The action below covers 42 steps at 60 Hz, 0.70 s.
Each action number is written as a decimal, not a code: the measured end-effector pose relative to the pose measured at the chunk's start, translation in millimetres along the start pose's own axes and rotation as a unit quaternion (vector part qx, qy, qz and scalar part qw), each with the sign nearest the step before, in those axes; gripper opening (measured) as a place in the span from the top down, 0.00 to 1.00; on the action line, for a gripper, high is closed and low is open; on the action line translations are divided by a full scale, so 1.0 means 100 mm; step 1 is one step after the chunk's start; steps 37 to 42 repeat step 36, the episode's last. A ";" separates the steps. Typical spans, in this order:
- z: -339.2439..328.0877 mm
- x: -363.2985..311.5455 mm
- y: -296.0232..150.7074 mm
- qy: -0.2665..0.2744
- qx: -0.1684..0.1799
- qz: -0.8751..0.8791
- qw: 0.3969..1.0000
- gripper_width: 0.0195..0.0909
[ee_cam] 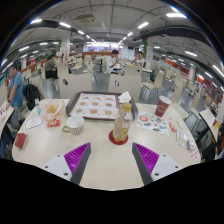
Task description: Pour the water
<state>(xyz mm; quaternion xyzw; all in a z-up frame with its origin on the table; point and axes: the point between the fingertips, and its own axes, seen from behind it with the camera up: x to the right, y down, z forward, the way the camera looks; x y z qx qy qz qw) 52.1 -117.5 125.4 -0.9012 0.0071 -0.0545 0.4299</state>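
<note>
Pour not begun, as far as can be judged — hand-held gripper (110,158) spread wide, purple pads bare, nothing held. Bottle (121,125) stands upright on a red coaster (119,139), just ahead of the fingers, well apart from both. Clear plastic by the look, slim, pale contents. Cup (75,125) to its left — white, round, likely the receiver. Beyond them a flat patterned tray (97,105). Table (110,172) pale, smooth. Grasp, lift, tilt all remain.

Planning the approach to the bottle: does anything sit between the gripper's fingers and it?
No. In the gripper view, only bare table separates the open gripper from the bottle.
</note>
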 end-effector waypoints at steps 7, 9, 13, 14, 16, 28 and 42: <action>-0.36 -0.18 0.10 -0.001 -0.002 -0.006 1.000 0.09; -0.45 -0.22 0.13 -0.001 -0.003 -0.006 1.000 0.08; -0.57 -0.31 0.17 -0.006 -0.004 -0.009 1.000 0.08; -0.59 -0.32 0.18 -0.005 -0.004 -0.010 1.000 0.08; -0.64 -0.34 0.20 -0.004 -0.004 -0.014 1.000 0.09; -0.79 -0.42 0.21 -0.008 0.001 -0.021 1.000 0.09; -0.82 -0.43 0.14 -0.008 0.006 -0.008 1.000 0.09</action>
